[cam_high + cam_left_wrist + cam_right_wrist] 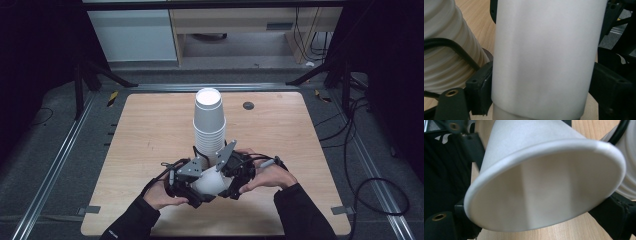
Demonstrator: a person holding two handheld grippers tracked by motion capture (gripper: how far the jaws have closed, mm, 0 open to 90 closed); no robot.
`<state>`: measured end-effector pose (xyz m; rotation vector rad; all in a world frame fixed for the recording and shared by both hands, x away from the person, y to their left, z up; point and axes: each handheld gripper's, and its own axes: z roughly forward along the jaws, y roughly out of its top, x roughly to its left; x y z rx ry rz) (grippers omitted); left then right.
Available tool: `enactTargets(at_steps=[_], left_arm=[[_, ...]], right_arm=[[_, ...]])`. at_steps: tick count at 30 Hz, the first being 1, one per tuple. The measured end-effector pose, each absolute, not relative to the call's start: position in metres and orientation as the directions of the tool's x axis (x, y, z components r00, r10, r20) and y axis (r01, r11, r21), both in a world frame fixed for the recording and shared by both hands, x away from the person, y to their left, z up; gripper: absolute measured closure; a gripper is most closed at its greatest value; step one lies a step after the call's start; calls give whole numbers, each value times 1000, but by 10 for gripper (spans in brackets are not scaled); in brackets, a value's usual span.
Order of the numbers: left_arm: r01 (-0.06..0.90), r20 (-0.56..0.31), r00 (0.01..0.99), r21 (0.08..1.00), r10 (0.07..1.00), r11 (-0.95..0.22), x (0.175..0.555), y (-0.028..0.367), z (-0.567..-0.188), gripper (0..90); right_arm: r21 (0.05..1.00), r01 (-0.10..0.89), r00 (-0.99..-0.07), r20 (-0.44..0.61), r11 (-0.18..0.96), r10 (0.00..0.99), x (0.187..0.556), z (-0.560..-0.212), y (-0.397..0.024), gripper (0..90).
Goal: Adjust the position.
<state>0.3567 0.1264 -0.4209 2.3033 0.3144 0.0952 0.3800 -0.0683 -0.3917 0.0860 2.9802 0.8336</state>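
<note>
**Both grippers on one paper cup, near the front edge of the table**

Here we are over the wooden table (150, 130), and both hands are working low, close to its front edge, about midway along it. Between them lies a single white paper cup (212, 182), tipped on its side and held off the tabletop. The left gripper (192, 185) has it by the body: in the left gripper view the cup's wall (544, 60) stands between the two black jaws, with the pads pressed up against it on either side, so that one is clenched on the cup. The right gripper (231, 172) comes in from the other side. In the right gripper view the cup's open mouth (544, 187) faces the camera, rim forward, with a jaw at each side of it; the jaws look set against the rim, gripping it, partly closed rather than wide.

Just behind the grippers, toward the middle of the table, stands the stack of cups (209, 125), upside down and upright, the ribbed rims piled at its lower end. A black cable crosses the stack in both gripper views.
</note>
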Motion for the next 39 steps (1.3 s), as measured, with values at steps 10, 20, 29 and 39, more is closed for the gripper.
enactTargets(at_steps=[10, 20, 29, 39], left_arm=[[187, -34, 971, 726, 237, -662, 356, 128, -420, 213], [199, -53, 970, 736, 238, -647, 357, 132, -418, 213], [233, -68, 956, 770, 286, -594, 360, 147, -413, 210], [227, -56, 949, 805, 311, -548, 358, 150, -410, 209]], right_arm=[[529, 47, -998, -12, 847, 63, 380, -393, -68, 90], [589, 73, -996, 4, 805, 87, 378, -394, -76, 56], [688, 118, -987, 5, 716, 158, 377, -383, -98, 40], [778, 190, -970, 54, 598, 237, 373, -383, -119, 40]])
